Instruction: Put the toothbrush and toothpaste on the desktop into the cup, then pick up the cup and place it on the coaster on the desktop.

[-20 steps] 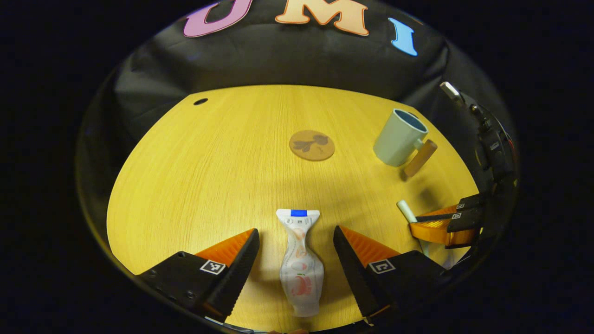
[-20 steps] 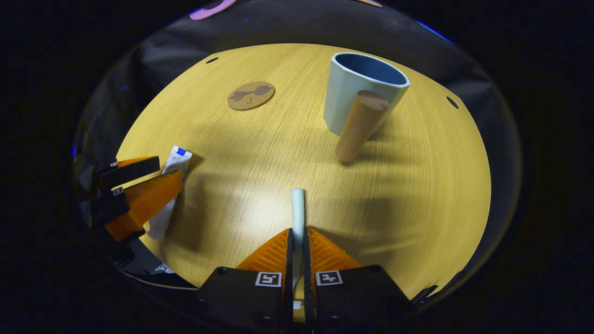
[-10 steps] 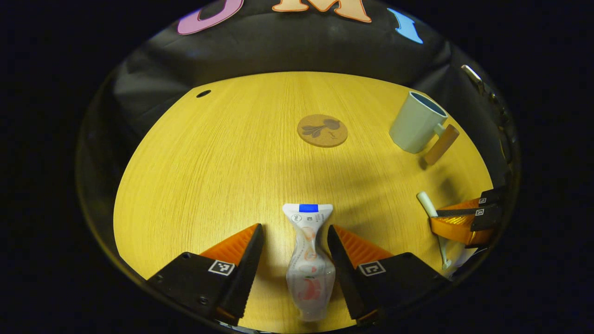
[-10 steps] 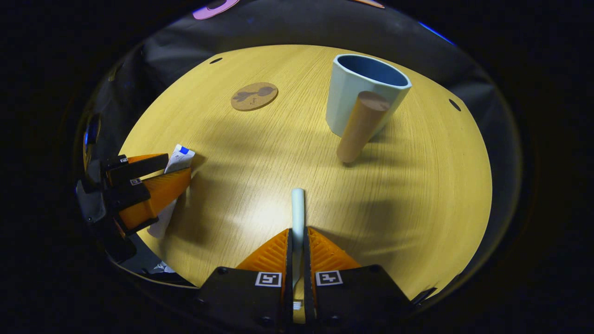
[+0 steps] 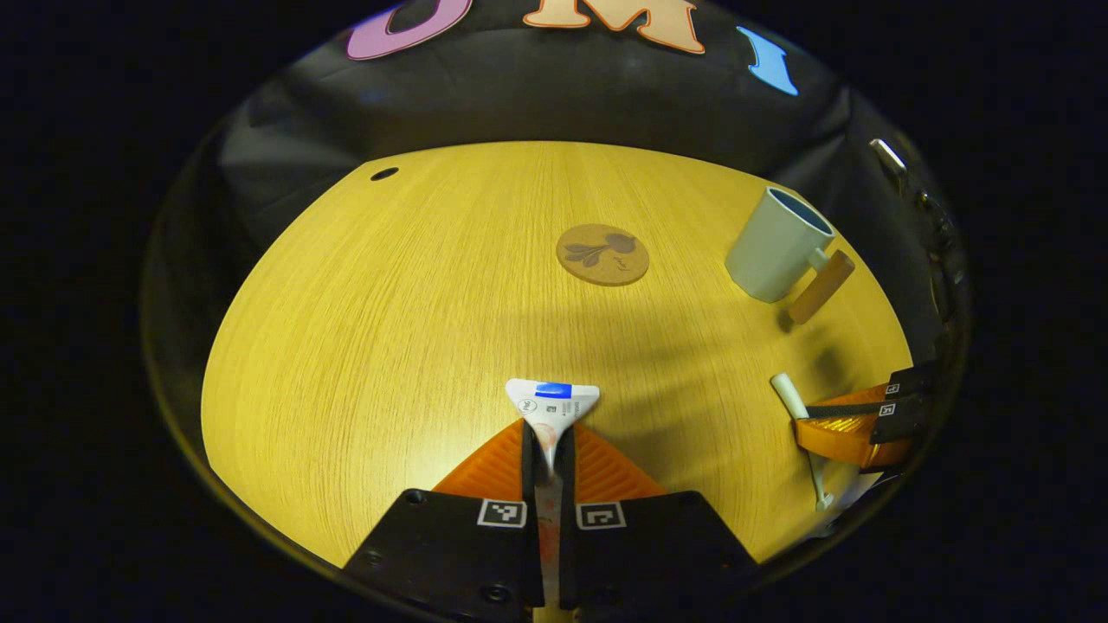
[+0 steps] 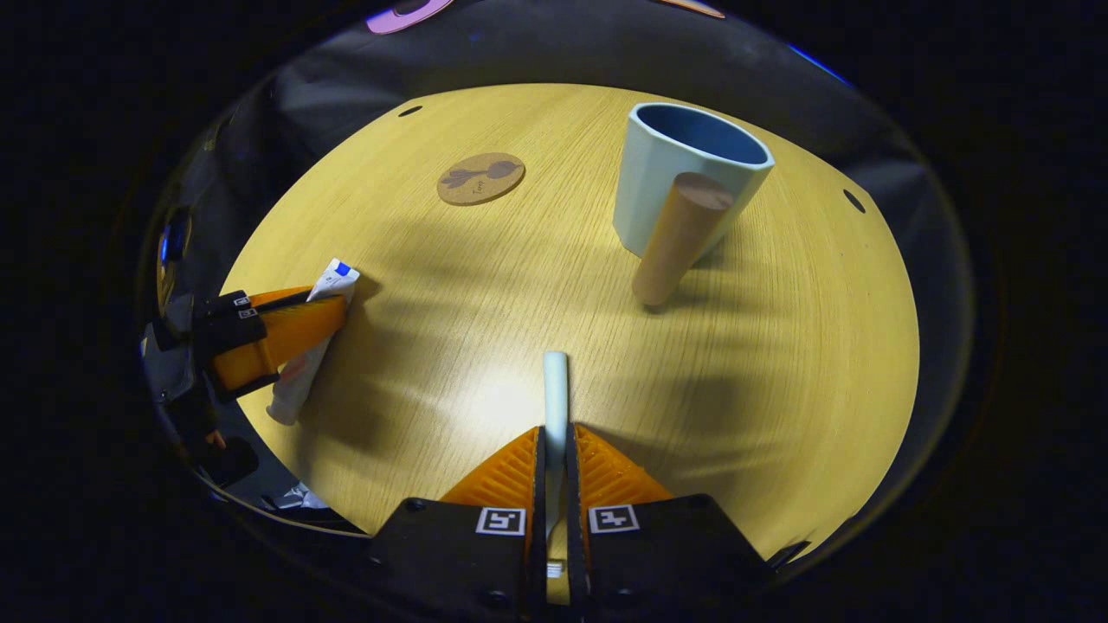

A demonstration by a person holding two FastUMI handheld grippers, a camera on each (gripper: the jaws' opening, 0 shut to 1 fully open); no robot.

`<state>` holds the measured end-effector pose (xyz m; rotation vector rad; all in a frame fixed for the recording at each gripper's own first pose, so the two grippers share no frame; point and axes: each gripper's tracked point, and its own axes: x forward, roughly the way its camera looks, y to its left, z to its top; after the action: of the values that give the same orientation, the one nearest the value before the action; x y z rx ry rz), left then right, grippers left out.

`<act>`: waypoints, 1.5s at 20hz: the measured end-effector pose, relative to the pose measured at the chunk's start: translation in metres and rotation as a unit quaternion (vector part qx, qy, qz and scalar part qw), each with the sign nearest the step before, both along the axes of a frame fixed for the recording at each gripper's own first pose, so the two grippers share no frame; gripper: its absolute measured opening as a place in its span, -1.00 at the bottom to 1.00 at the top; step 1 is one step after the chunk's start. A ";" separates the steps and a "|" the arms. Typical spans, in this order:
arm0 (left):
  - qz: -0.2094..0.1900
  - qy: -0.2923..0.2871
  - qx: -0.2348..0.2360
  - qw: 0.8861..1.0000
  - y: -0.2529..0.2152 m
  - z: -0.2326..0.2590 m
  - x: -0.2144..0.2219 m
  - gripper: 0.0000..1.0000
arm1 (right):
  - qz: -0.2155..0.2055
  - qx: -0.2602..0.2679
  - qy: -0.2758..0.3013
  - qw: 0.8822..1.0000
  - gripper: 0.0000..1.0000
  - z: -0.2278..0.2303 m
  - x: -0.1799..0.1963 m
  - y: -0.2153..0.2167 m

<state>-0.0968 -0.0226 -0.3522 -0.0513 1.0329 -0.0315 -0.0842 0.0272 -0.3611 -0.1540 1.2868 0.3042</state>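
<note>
In the left gripper view, the left gripper (image 5: 548, 446) at bottom centre pinched the white squeezable toothpaste tube (image 5: 551, 403) between both fingers. In the right gripper view, the right gripper (image 6: 554, 450) clamped the pale slim toothbrush (image 6: 554, 389) handle. The pale blue cup with a wooden handle (image 6: 684, 186) stood upper right; the round cork coaster (image 6: 480, 178) lay upper left on the yellow wooden desktop (image 6: 779, 363).

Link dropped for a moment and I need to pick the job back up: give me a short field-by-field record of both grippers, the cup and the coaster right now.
left gripper: shut on the toothpaste, crimped end sticking out past the fingers
right gripper: shut on the toothbrush, handle pointing ahead toward the cup
cup: upright on the desktop, nothing visible inside, wooden handle facing the right gripper
coaster: bare, apart from the cup
task stage: both items gripped, neither in the cup yet
</note>
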 end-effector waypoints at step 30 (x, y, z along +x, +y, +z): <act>-0.020 -0.193 -0.072 0.978 -0.005 0.127 0.009 -0.99 | -0.036 0.132 -0.180 0.974 -0.87 0.114 0.108 0.018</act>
<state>-0.0881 -0.0273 -0.2255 -0.1500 0.6423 -0.1464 0.0236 0.0456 -0.2469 0.0645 0.8810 0.3637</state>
